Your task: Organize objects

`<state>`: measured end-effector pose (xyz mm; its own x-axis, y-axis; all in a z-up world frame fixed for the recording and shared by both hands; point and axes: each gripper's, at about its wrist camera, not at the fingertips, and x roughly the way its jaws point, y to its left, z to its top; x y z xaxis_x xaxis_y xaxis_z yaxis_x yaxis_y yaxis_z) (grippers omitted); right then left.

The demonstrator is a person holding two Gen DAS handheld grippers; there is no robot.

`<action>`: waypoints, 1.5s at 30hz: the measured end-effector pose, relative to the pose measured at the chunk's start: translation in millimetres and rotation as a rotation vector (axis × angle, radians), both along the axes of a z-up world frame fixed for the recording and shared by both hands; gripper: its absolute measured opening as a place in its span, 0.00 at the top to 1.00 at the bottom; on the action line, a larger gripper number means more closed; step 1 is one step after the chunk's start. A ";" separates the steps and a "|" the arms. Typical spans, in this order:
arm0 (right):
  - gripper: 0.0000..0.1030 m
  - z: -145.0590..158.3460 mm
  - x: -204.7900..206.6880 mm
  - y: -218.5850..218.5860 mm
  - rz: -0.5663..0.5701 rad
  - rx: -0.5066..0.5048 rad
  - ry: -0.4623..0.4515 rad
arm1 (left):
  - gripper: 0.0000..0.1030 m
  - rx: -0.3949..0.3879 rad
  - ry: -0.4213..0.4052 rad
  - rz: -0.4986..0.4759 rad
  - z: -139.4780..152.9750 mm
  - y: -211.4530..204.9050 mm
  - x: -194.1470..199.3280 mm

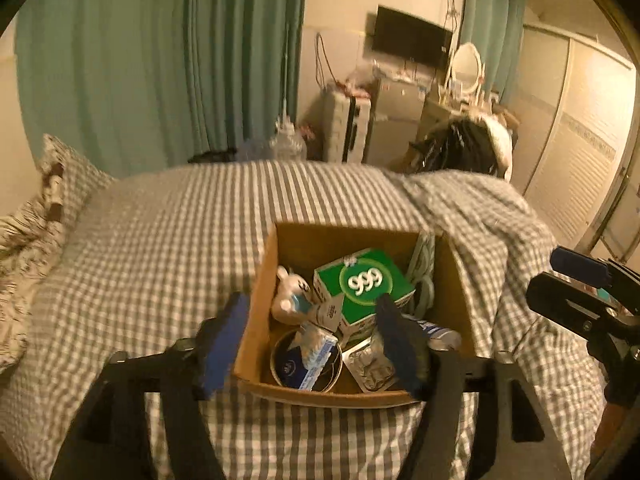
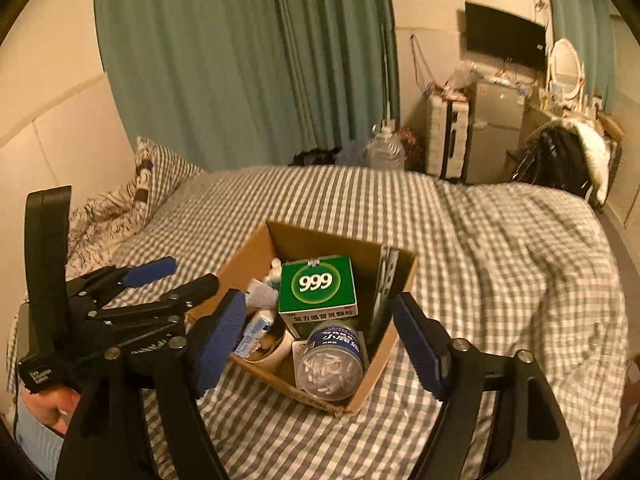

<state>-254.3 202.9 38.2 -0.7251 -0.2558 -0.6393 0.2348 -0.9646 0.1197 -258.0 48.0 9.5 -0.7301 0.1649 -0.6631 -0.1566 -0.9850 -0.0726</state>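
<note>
Partly hidden: box point(image 2: 362, 394) contents overlap; both tongs point(image 1: 312, 340) point(image 2: 320, 340) spread, empty

On the checked bed point(image 2: 480, 240) stands an open cardboard box point(image 2: 394, 344). Inside, a green "999" box point(image 2: 317, 290) sits upright, with a clear pill bottle point(image 2: 331, 364) lying near it. The right gripper point(image 2: 324, 344) spreads wide around the box's near end. At left the left gripper point(image 2: 176, 276) looks open, perhaps empty.
</note>
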 end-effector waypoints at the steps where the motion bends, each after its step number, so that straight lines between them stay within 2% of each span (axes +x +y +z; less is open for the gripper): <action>1: 0.24 8.2 6.0 0.3 -0.006 0.003 0.011 | 0.18 0.004 0.031 0.010 12.3 -2.7 9.6; 4: 0.24 39.5 30.7 0.3 -0.026 0.020 0.063 | 0.11 0.013 0.098 0.011 45.9 -6.5 33.1; 7: 0.17 66.4 58.5 -0.7 -0.041 0.025 0.123 | 0.00 0.013 0.181 -0.001 77.5 -8.9 59.2; 14: 0.00 118.3 129.4 0.9 -0.110 0.048 0.313 | 0.00 0.005 0.326 0.000 123.8 -19.2 115.6; 19: 0.00 128.0 165.1 1.4 -0.153 0.061 0.432 | 0.00 0.004 0.446 0.024 135.0 -25.3 155.7; 24: 0.00 106.0 181.2 -4.4 -0.172 0.057 0.496 | 0.00 0.007 0.521 0.031 120.4 -19.3 182.8; 29: 0.00 42.1 186.7 -0.2 -0.256 0.026 0.552 | 0.00 -0.007 0.525 0.122 67.6 -16.9 192.2; 31: 0.00 14.7 172.5 -1.7 -0.254 0.065 0.500 | 0.00 -0.009 0.511 0.156 47.5 -19.2 191.8; 34: 0.00 -14.1 147.8 -2.2 -0.278 0.122 0.411 | 0.00 0.002 0.460 0.147 29.0 -24.1 186.9; 37: 0.00 -22.9 136.8 1.6 -0.276 0.091 0.379 | 0.00 -0.004 0.420 0.160 19.6 -26.4 177.7; 45: 0.00 -23.6 135.6 4.5 -0.261 0.067 0.377 | 0.00 -0.054 0.431 0.135 14.2 -12.2 178.0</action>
